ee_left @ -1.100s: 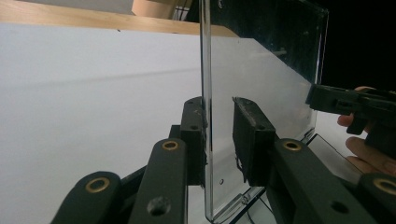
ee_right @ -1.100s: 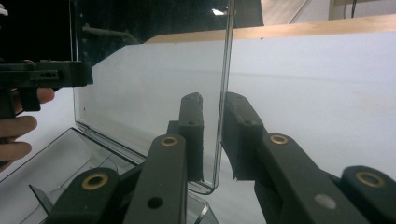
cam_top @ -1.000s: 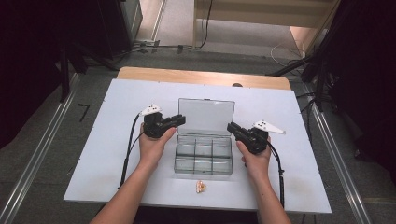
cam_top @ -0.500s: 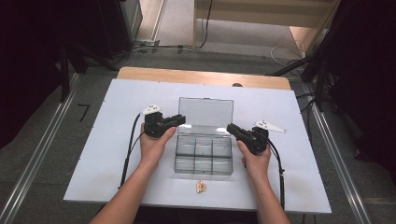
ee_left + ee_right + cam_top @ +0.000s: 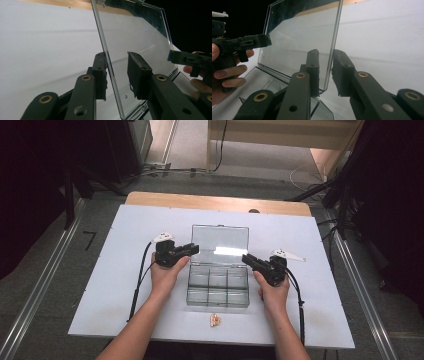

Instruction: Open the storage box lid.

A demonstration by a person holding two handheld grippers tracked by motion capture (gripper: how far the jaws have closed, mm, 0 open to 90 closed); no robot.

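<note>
Over the preceding second, the left tongs (image 5: 192, 249) moved inward until their jaws straddled the left edge of the clear lid (image 5: 220, 243), while the right tongs (image 5: 248, 259) closed in likewise on its right edge. The lid itself rose slightly from its laid-back position toward upright.

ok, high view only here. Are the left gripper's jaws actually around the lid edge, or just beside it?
Observer: Around it. In the left gripper view, the edge of the clear lid runs between the jaws of the left gripper.
Operator: Clamped?
Observer: No. The jaws stand open, with a plain gap between one pad and the lid.
Operator: Right side?
Observer: The right gripper straddles the opposite lid edge, jaws open too.
</note>
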